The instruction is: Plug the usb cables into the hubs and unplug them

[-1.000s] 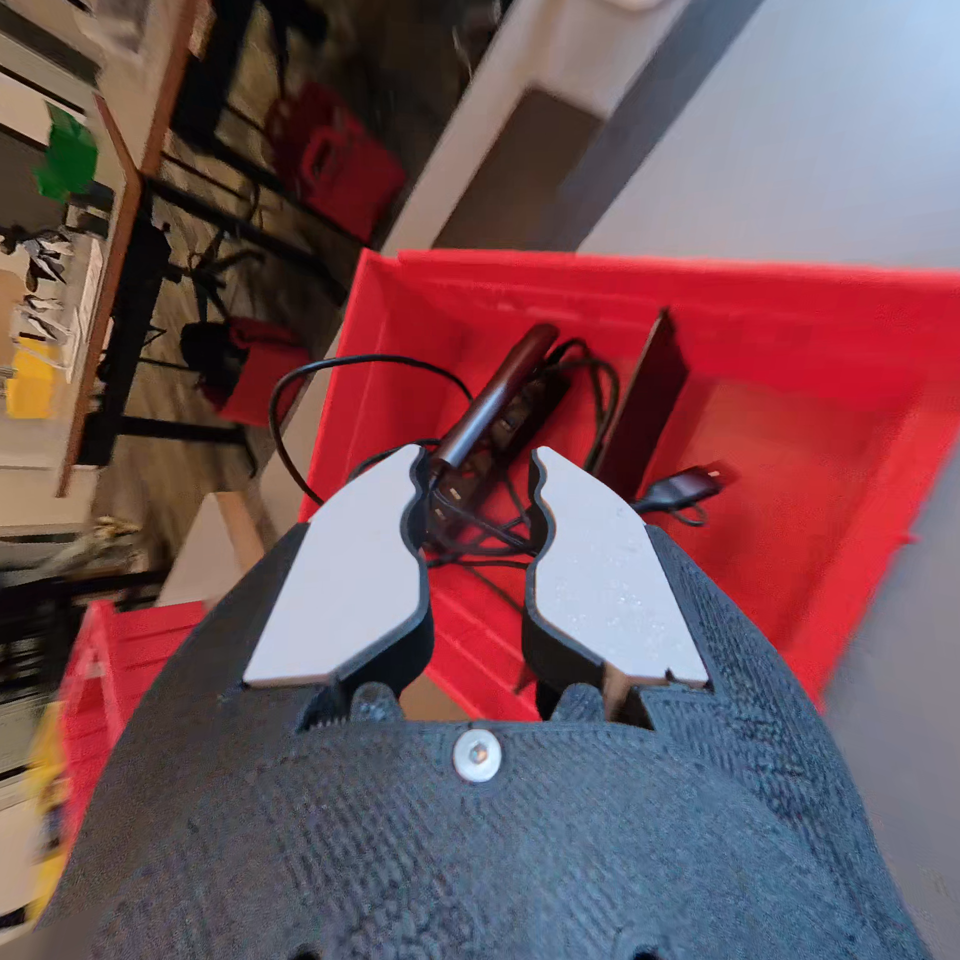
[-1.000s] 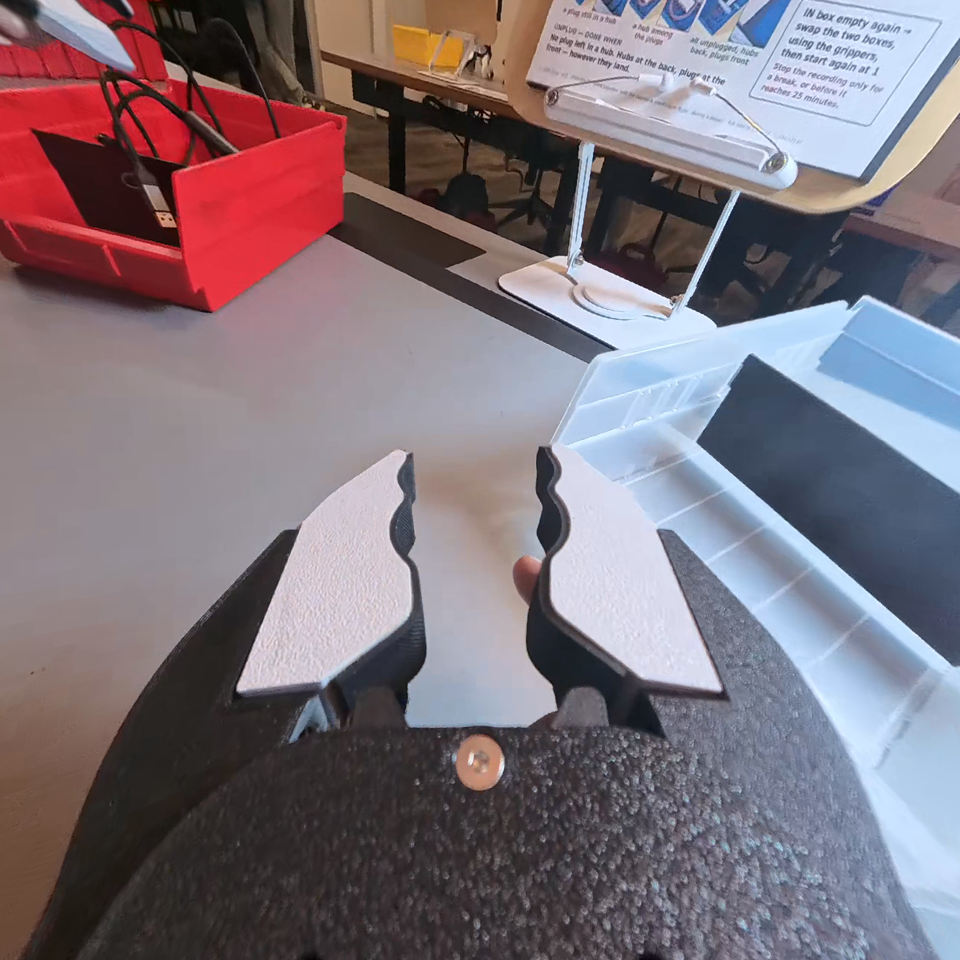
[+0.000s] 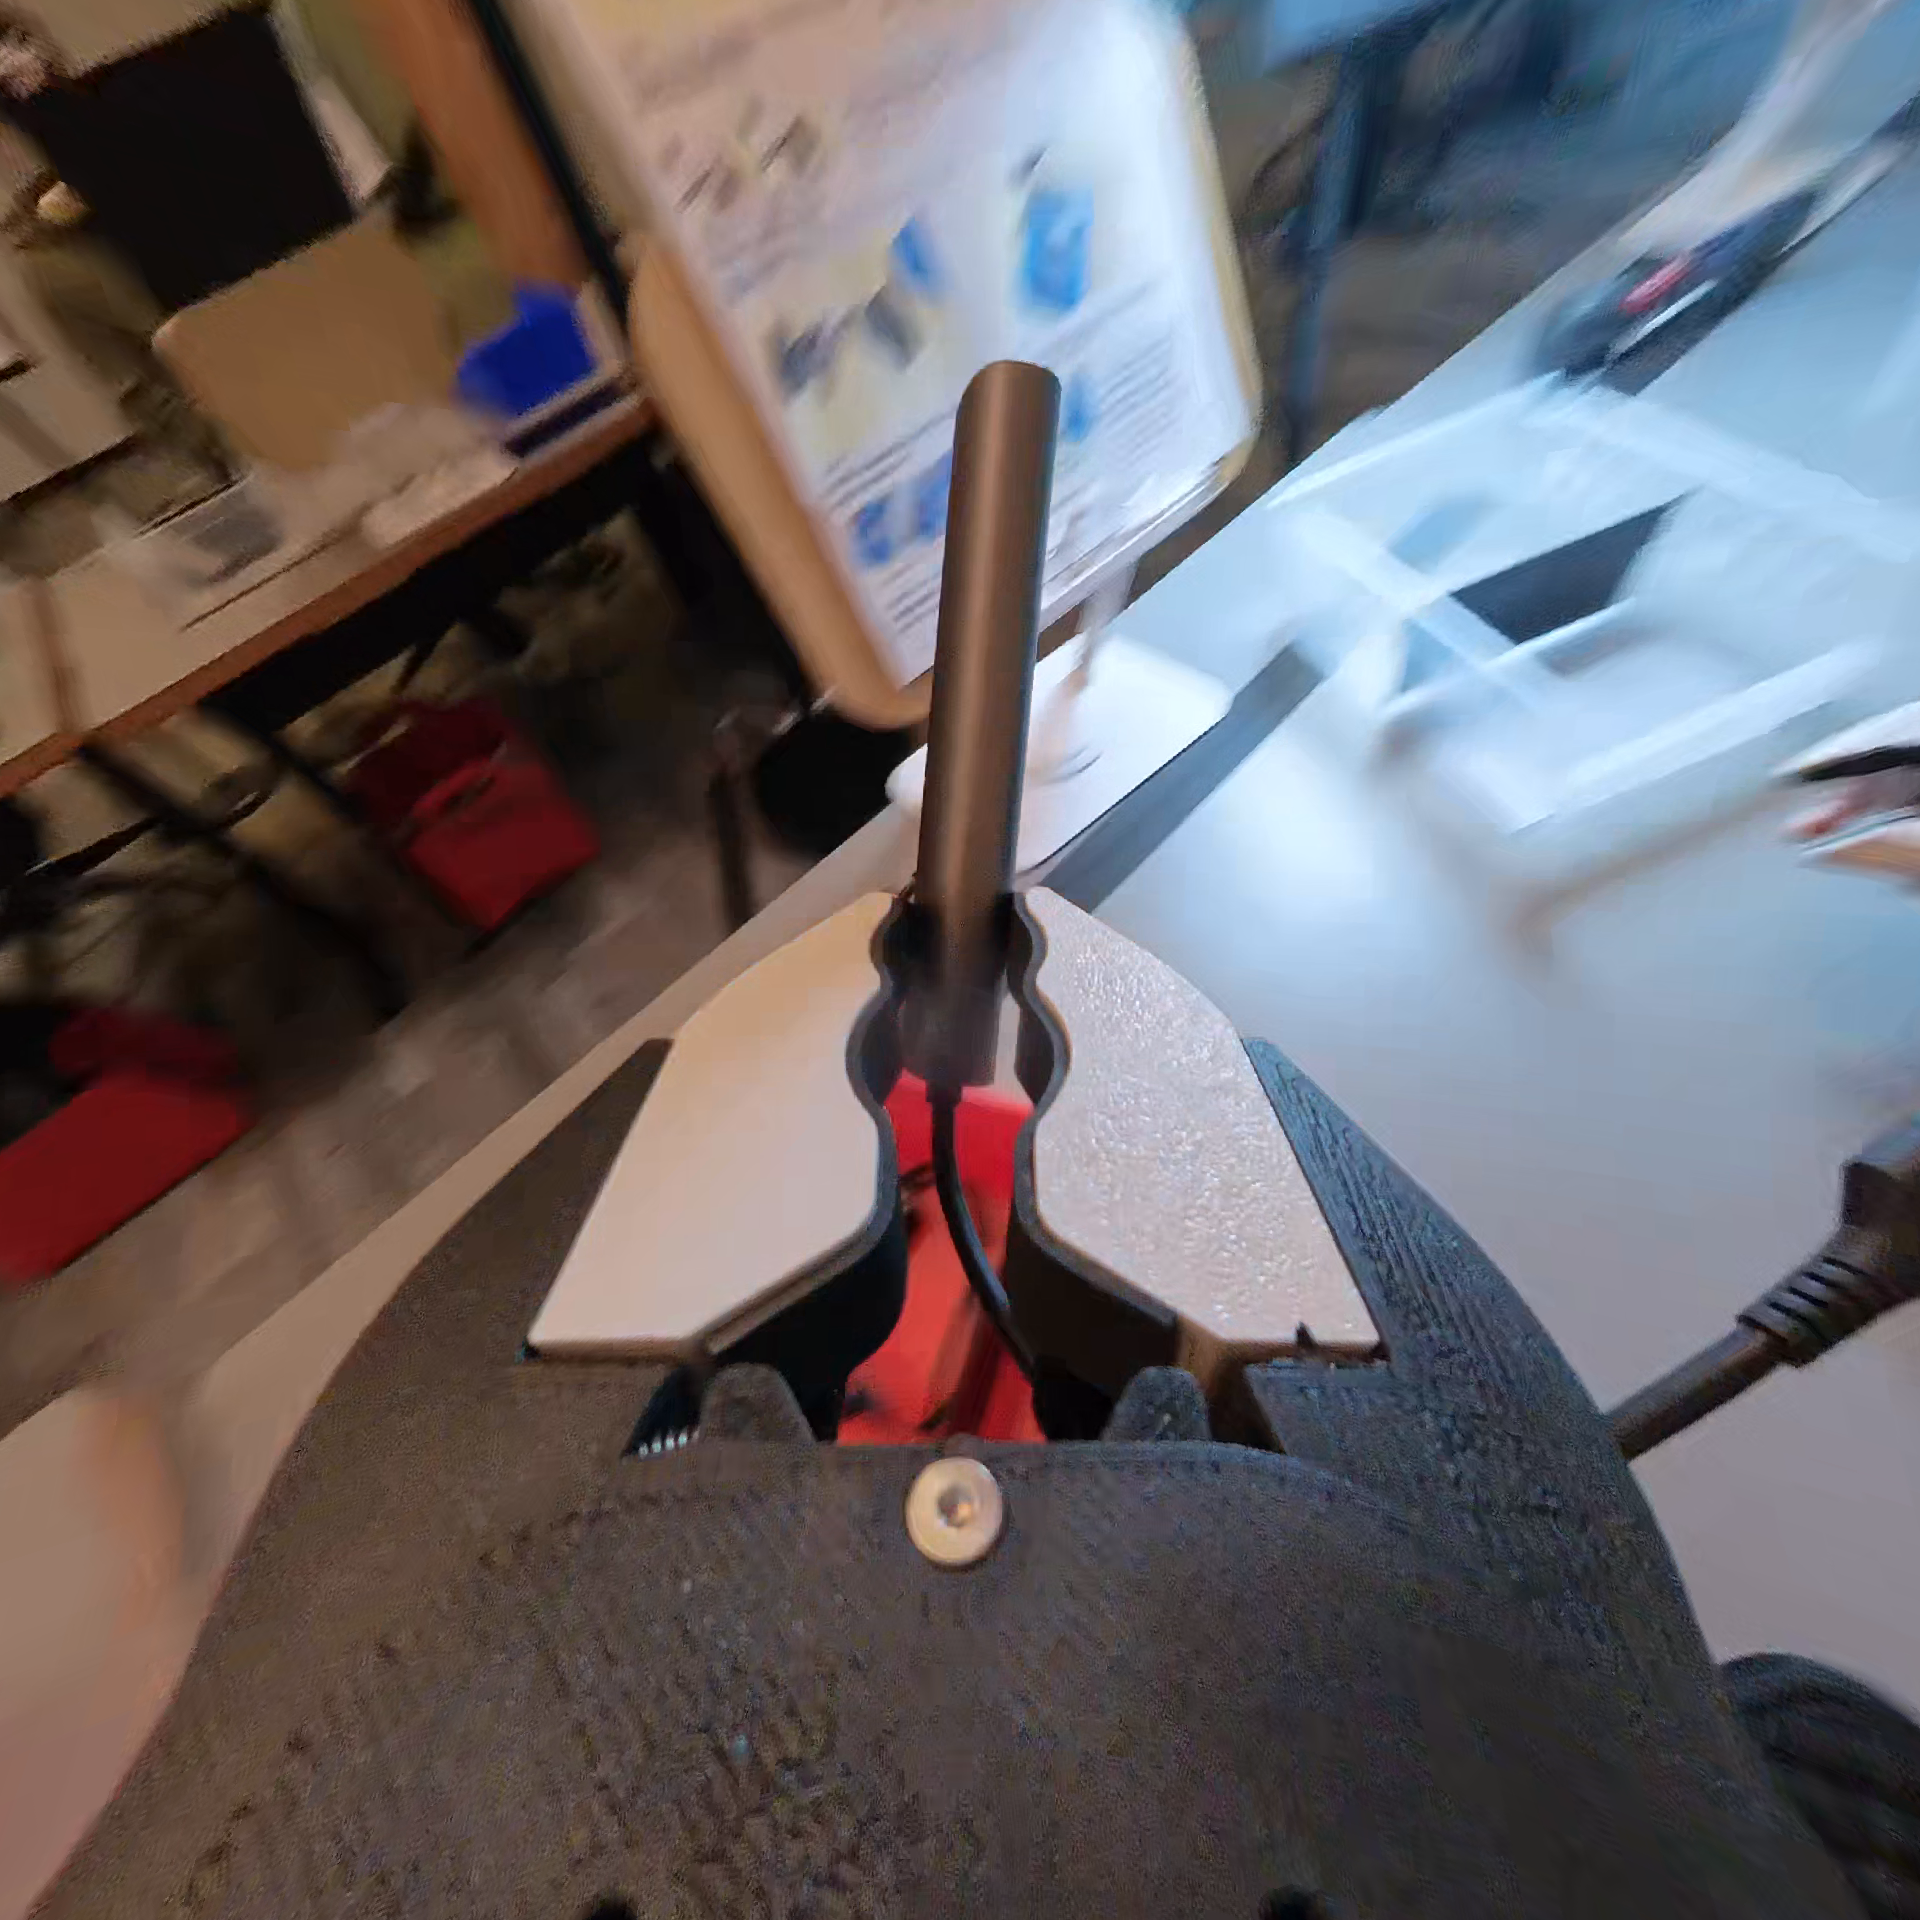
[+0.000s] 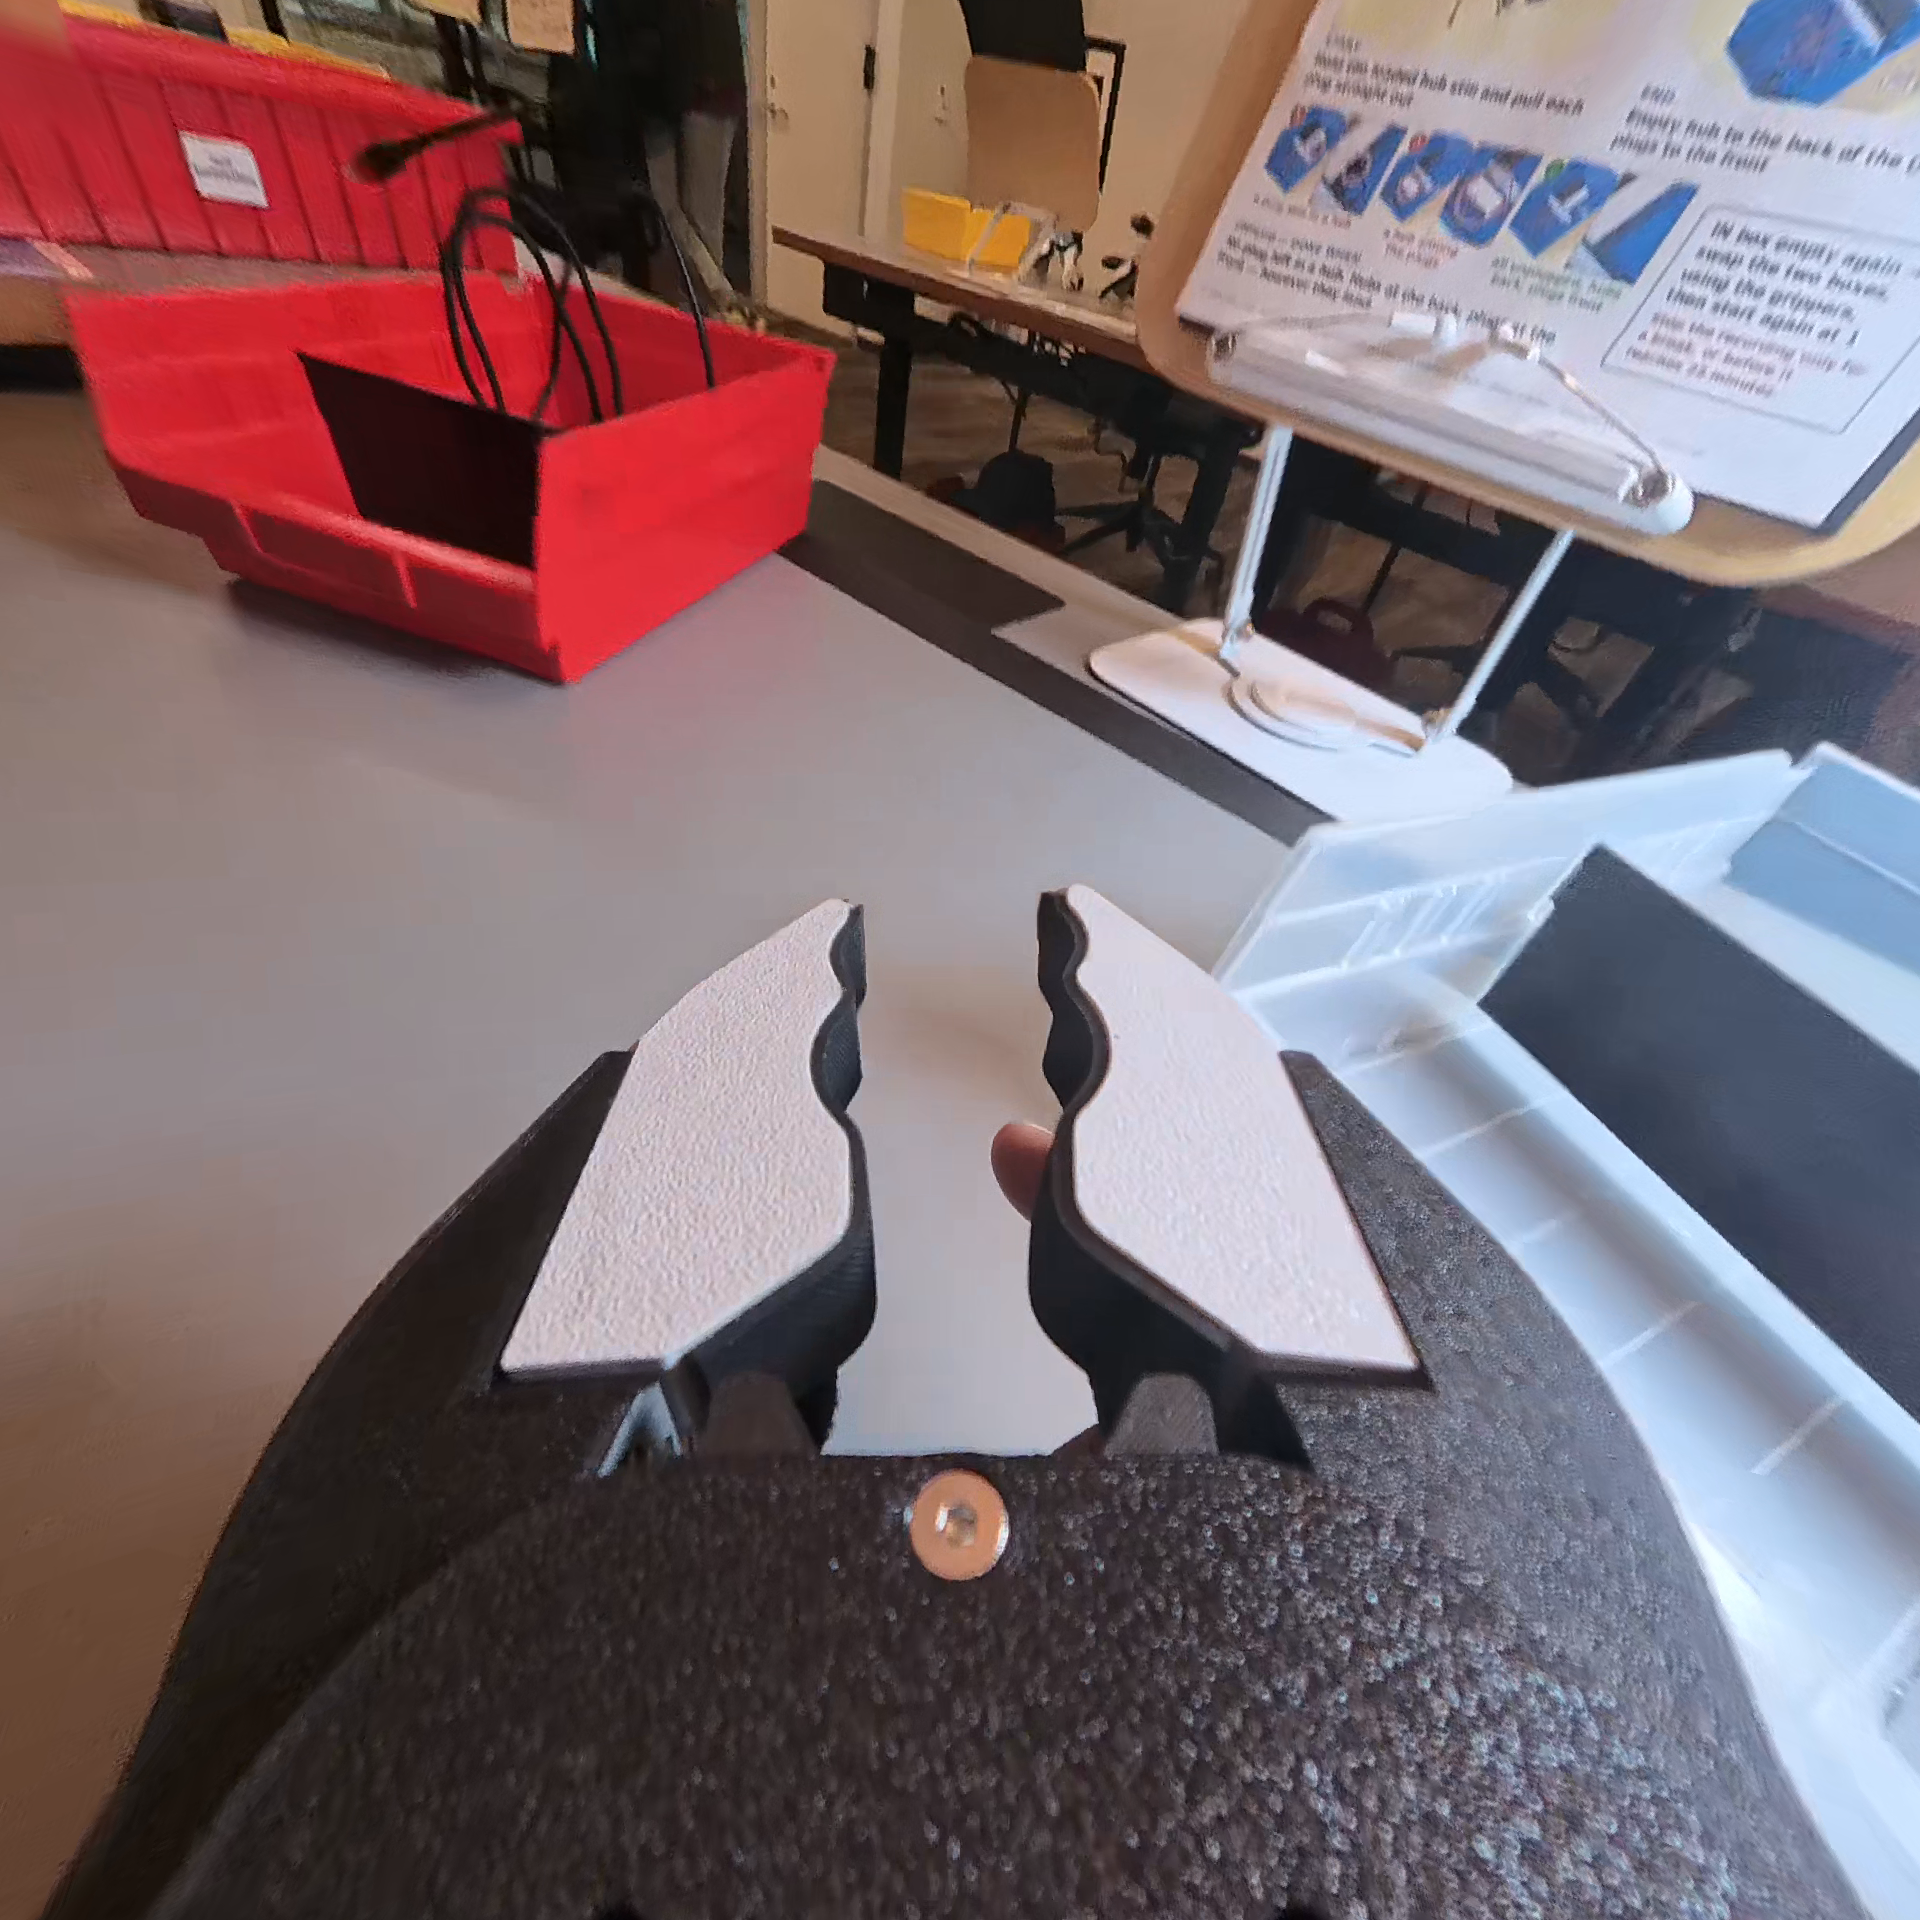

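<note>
Left gripper [image 3: 954, 940] is clamped on the dark hub [image 3: 987, 665], held upright above the surface [image 3: 1455, 1039], cable [image 3: 961, 1226] trailing. Right gripper [image 4: 951, 935], jaws apart, is held empty near the red bin [image 4: 665, 520].

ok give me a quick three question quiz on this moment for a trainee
1. True or false: the left gripper is shut on the dark hub.
2. Multiple choice: the right gripper is
A. shut on a cable
B. open and empty over the grey table
C. inside the red bin
3. Fill in: black cables loop up out of the ____ bin.

Key: 1 true; 2 B; 3 red
</note>
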A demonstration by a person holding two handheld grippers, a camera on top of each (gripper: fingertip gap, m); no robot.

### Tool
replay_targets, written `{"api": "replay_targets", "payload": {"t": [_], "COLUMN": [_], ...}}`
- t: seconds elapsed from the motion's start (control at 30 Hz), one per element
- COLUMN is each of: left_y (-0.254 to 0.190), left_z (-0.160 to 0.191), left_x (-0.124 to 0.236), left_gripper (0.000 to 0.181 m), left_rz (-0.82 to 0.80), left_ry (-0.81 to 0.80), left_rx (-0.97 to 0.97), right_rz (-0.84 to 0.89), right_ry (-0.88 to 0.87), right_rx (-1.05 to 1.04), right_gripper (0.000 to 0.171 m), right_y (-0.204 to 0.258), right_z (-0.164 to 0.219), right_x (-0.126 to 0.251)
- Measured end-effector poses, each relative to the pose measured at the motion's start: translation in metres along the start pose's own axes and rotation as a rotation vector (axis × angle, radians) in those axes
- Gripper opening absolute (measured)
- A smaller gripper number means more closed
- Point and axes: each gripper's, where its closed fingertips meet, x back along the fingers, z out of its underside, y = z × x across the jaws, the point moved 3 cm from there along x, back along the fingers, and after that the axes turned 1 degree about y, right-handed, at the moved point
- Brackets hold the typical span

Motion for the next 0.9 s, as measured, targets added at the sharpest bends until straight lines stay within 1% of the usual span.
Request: {"api": "replay_targets", "payload": {"t": [0.03,0.1,0.17,0.2,0.27,0.3,0.37,0.43,0.47,0.53,0.57,0.6,0.67,0.8,0.9], "left_y": [-0.021,-0.07,-0.12,-0.144,-0.187,-0.205,-0.238,-0.264,-0.275,-0.29,-0.294,-0.297,-0.298,-0.303,-0.309], "left_z": [-0.007,-0.014,-0.009,-0.003,0.016,0.027,0.049,0.07,0.079,0.093,0.098,0.101,0.107,0.114,0.115], "left_x": [0.003,0.004,-0.002,-0.008,-0.024,-0.033,-0.05,-0.064,-0.07,-0.078,-0.08,-0.081,-0.083,-0.081,-0.081], "left_gripper": [0.018,0.018,0.018,0.018,0.018,0.018,0.017,0.017,0.018,0.018,0.017,0.017,0.018,0.018,0.018], "left_rz": [0.07,0.222,0.366,0.432,0.545,0.593,0.697,0.797,0.84,0.865,0.869,0.88,0.892,0.915,0.911], "left_ry": [-0.071,-0.2,-0.299,-0.339,-0.39,-0.404,-0.432,-0.422,-0.39,-0.334,-0.322,-0.315,-0.31,-0.318,-0.311], "left_rx": [0.022,0.053,0.095,0.117,0.157,0.174,0.2,0.221,0.209,0.143,0.121,0.113,0.123,0.095,0.057], "right_rz": [-0.015,-0.05,-0.105,-0.134,-0.153,-0.174,-0.236,-0.33,-0.386,-0.474,-0.505,-0.521,-0.537,-0.568,-0.603], "right_ry": [-0.026,-0.086,-0.141,-0.155,-0.185,-0.195,-0.17,-0.087,-0.048,-0.028,-0.026,-0.019,0.002,0.033,0.043], "right_rx": [0.001,0.023,0.062,0.082,0.132,0.171,0.247,0.315,0.336,0.336,0.33,0.326,0.313,0.295,0.279], "right_gripper": [0.032,0.032,0.032,0.034,0.045,0.047,0.048,0.048,0.047,0.036,0.021,0.011,0.009,0.012,0.009], "right_y": [0.004,0.012,0.025,0.032,0.041,0.047,0.059,0.072,0.079,0.092,0.097,0.1,0.102,0.108,0.112], "right_z": [-0.011,-0.037,-0.063,-0.074,-0.094,-0.1,-0.102,-0.086,-0.075,-0.06,-0.055,-0.051,-0.045,-0.035,-0.03], "right_x": [-0.001,-0.002,-0.003,-0.004,-0.005,-0.005,-0.005,-0.007,-0.008,-0.009,-0.008,-0.008,-0.009,-0.011,-0.01]}}
